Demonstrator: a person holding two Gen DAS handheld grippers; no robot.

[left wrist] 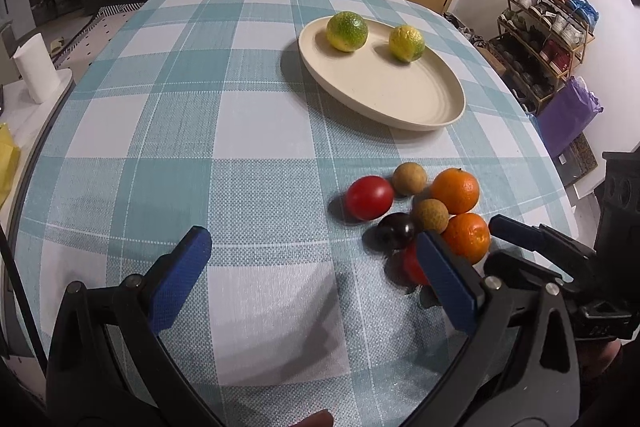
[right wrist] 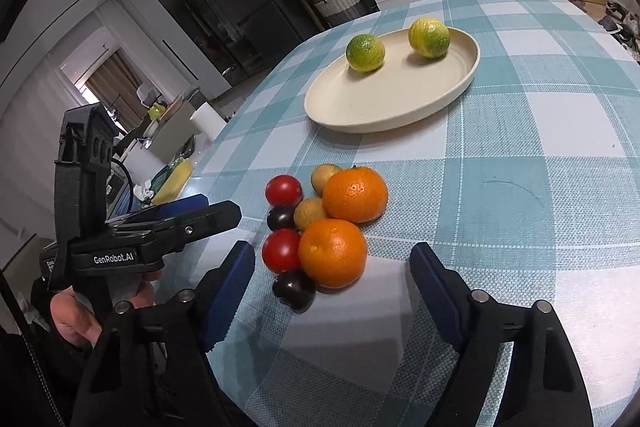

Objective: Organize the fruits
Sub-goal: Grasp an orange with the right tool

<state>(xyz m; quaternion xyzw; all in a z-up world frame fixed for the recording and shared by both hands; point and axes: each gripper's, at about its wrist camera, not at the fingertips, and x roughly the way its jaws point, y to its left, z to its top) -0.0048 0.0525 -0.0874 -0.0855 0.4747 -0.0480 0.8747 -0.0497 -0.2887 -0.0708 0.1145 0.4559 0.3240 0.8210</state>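
A: Where's the fruit?

B: Two green-yellow citrus (right wrist: 365, 53) (right wrist: 429, 37) sit on the cream plate (right wrist: 360, 107), at twelve o'clock on the checked counter (right wrist: 520, 155). The rest cluster nearer: two oranges (right wrist: 333, 253) (right wrist: 355, 193), red tomatoes (right wrist: 281, 250), dark plums (right wrist: 295, 289).

A: And the grippers?

B: The right gripper (right wrist: 332, 287) is spread, its pads flanking the near orange and not touching it. The left gripper (left wrist: 312, 275), at nine o'clock of the cluster, is spread over bare cloth.

Black hand-held gripper (right wrist: 332, 287), blue ribbed pads (right wrist: 230, 291), silver screws, white "GenRobot.AI" lettering.
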